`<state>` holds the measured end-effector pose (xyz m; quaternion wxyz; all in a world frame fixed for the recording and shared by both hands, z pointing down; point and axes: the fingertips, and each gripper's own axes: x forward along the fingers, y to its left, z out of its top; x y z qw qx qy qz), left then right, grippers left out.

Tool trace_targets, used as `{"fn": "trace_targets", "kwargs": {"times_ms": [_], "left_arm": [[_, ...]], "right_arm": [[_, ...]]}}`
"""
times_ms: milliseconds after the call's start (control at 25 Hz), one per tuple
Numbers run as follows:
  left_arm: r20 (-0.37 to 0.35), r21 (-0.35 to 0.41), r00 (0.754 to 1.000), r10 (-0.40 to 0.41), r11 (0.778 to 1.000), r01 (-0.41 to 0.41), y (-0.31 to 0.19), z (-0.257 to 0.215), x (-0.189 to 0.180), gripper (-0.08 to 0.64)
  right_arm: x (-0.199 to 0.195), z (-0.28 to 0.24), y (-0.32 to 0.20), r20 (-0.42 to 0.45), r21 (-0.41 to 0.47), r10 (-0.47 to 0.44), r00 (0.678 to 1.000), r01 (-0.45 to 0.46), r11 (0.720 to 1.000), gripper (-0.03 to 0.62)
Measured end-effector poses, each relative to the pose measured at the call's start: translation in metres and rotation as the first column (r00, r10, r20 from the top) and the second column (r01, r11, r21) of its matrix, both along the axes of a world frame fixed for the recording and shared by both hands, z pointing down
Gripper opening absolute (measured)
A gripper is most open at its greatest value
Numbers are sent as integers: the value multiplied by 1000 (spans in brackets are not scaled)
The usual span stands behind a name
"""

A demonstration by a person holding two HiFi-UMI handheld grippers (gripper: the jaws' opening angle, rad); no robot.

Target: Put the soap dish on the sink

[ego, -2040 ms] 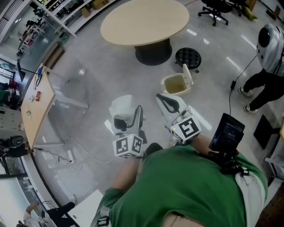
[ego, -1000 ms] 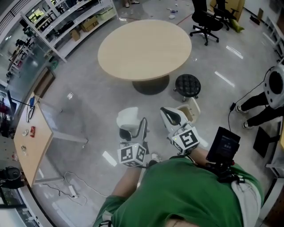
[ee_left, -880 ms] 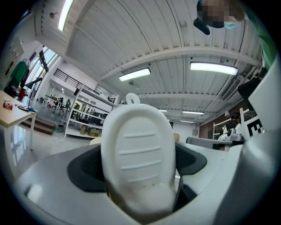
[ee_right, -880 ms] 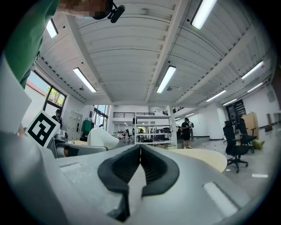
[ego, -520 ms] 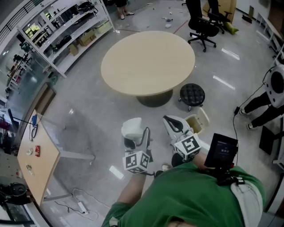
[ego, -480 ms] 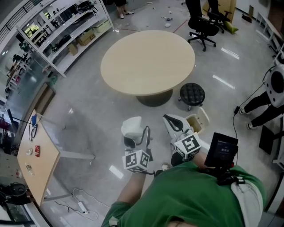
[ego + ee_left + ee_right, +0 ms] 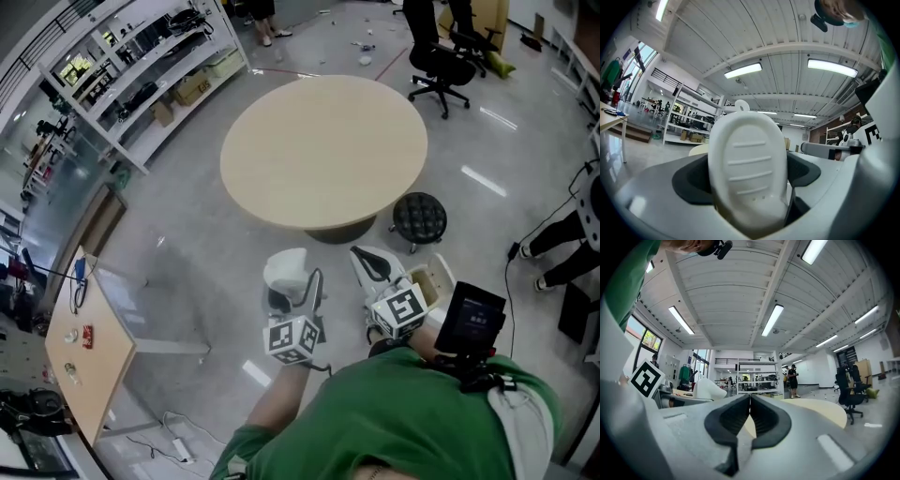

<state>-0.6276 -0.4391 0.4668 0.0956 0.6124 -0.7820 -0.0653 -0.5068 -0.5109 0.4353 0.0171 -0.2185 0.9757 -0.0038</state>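
Right now the white oval plastic soap dish [image 7: 747, 164] stands on end between the jaws of your left gripper [image 7: 298, 292]: its long axis runs up and down, a small round tab at the top, and its ribbed face is turned back toward the gripper's camera. The jaws sit wide, their dark pads pressed on either flank of the dish, so the dish is clamped at the far tip of the tool and pokes out above it. Your right gripper [image 7: 750, 419] rides just to the right of the left one, level with it, jaws pressed together with nothing between them. Compared with two seconds ago, the round beige table [image 7: 323, 150] has grown closer and now lies straight beyond both tools. The black round stool [image 7: 419, 217] now sits just beyond the right gripper. The small cream lidded bin [image 7: 436, 279], which lay ahead of that gripper earlier, is now alongside it on the right. The grip on the dish and the set of both grippers look unchanged across the frames.
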Motion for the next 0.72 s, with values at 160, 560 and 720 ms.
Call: {"fn": "trace_targets", "kwargs": {"times_ms": [160,560,720], "left_arm": [[8,-25,1000,18,1000,-17,-40,2,-10,469],[-24,-100,1000,9,995,-12,-148,32,-35,468],[-29,-123,1000,7,992,-10,-159,34,-39,468]], "right_arm": [[-9,-1,-39,14,-7,11,1000,-11,1000,6],[-22,29,-147,-1,-104,39,999,-39,994,7],[-26,30,-156,-16,-133,37,999,-39,990,7]]}}
